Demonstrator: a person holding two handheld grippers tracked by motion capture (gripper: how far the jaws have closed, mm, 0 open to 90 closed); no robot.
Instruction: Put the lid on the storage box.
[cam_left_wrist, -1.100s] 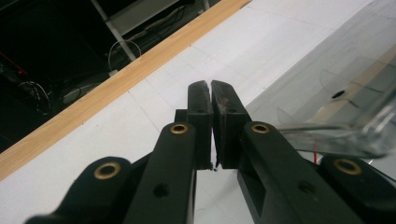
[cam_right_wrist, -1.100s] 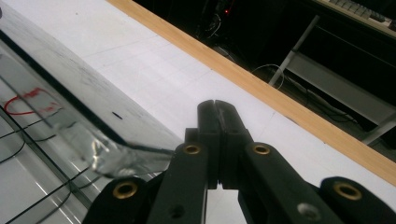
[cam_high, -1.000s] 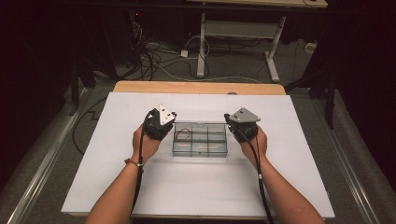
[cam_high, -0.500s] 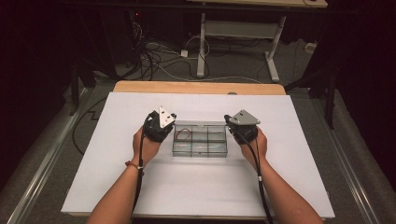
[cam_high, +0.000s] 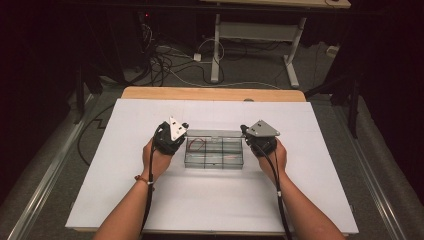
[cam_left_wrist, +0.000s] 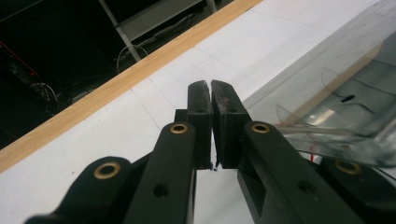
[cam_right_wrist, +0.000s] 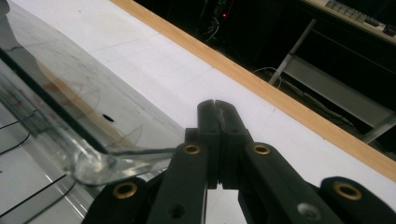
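The clear plastic box with little compartments sits in the middle of the white table top, w/ its see-through lid up at the back. The left gripper is just beside the box's left end, the right gripper just beside its right end. In the high view I can't tell how the jaws stand — too small.

The left gripper view shows them close up: its two black jaws are closed w/ only a thin line between, nothing in there. The clear lid is off to the side. The right gripper view shows jaws pressed flat together — also holding nothing, lid edge next to them.

Vs. a second ago: box and both hands look the same, no real change.
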